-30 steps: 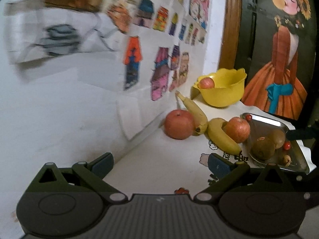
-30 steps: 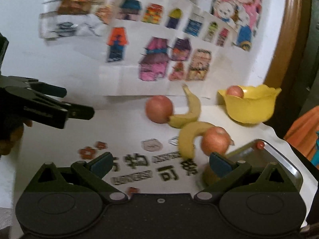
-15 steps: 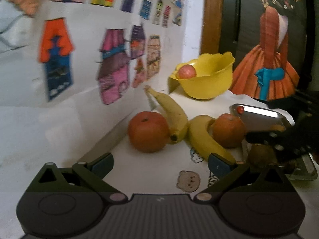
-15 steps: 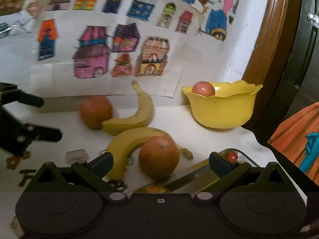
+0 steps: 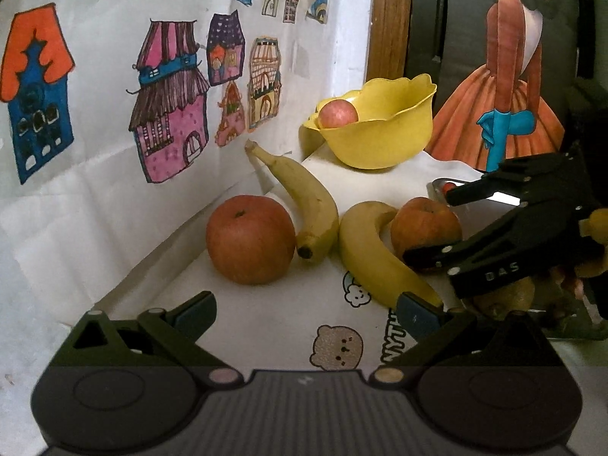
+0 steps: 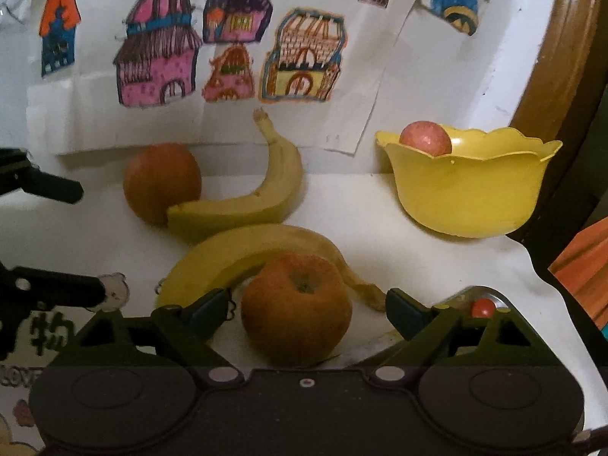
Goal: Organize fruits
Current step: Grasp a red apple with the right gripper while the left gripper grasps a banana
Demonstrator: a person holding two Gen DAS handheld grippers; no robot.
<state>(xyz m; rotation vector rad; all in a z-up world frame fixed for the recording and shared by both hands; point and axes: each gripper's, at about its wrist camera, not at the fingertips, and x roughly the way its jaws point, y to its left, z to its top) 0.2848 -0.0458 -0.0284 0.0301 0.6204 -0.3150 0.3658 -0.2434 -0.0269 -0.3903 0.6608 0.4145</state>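
Observation:
On the white table lie a large red apple, a banana leaning toward the wall, a second banana and a smaller apple. My left gripper is open, low over the table just short of the large apple. My right gripper is open with the smaller apple between its fingers, apart from both. The curved banana lies right behind that apple. A yellow bowl at the back right holds one apple.
A metal tray with a small red fruit sits right of the smaller apple; a brown fruit lies in it. The wall with drawings runs close behind the fruit. A dark door with a painted figure stands at the right.
Both grippers moved forward toward the fruit. The right gripper swung right and now straddles the smaller apple; the left one closed in on the large apple. Both stayed open.

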